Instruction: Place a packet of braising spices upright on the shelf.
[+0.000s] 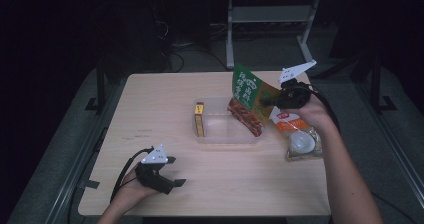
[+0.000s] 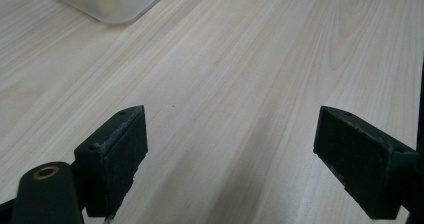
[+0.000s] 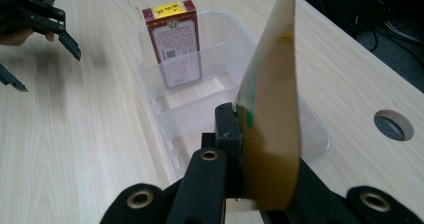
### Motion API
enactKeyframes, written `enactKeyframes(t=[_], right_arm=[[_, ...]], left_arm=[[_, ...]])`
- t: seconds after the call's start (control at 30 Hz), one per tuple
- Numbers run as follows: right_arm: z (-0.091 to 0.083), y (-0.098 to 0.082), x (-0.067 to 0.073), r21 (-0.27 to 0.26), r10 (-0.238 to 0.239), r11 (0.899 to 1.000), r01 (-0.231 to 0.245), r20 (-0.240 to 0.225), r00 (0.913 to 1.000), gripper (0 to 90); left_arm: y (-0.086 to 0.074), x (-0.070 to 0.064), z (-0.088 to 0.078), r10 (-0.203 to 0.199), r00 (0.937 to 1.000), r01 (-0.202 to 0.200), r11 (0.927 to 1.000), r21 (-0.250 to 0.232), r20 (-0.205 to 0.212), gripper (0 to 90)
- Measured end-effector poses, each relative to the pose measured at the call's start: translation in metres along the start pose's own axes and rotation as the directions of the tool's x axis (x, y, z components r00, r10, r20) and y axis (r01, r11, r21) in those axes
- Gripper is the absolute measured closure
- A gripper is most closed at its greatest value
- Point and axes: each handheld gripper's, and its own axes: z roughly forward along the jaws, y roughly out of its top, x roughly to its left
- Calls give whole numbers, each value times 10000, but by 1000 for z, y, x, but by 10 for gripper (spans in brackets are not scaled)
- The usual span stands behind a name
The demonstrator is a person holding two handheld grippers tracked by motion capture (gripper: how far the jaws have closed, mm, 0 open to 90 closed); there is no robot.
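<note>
A green and red snack bag [image 1: 248, 96] hangs tilted over the right end of a clear plastic container [image 1: 227, 140], and my right gripper [image 1: 267, 101] is shut on its edge. In the right gripper view the jaws pinch the bag [image 3: 272, 114] edge-on above the near compartment of the container [image 3: 150, 79]. A red and yellow box [image 1: 199, 119] stands upright in the container's left end, seen as the box [image 3: 172, 39] in the far compartment. My left gripper [image 1: 179, 171] rests near the table's front left, open, with bare wood between its jaws [image 2: 230, 159].
An orange and white packet [image 1: 300, 136] lies on the table just right of the container, under the right hand. A round hole [image 3: 394, 125] sits in the tabletop beside the container. A corner of the container [image 2: 110, 1] shows ahead of the left gripper.
</note>
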Motion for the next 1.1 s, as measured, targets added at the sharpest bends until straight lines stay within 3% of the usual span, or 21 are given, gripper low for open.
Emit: enactKeyframes(t=[0.53, 0.63, 0.8, 0.93, 1.1], right_arm=[[3, -9, 4, -24, 69, 10000, -69, 103, 9999, 878], [3, -10, 7, -213, -34, 9998, 40, 265, 9996, 827], [6, -17, 7, -140, 326, 9994, -320, 398, 9987, 679], [5, -19, 10, -230, 573, 9982, -561, 550, 9968, 487], [0, -28, 14, -516, 920, 9948, -881, 788, 9926, 408]], left_arm=[[0, -3, 5, 196, 9998, -198, 9995, 265, 61, 134], [0, -3, 5, 201, 9998, -202, 9995, 261, 56, 134], [0, -3, 5, 174, 9998, -175, 9996, 237, 34, 134], [1, -3, 4, 220, 9998, -220, 9995, 245, 11, 134], [0, -3, 4, 212, 9998, -213, 9995, 222, 7, 134]])
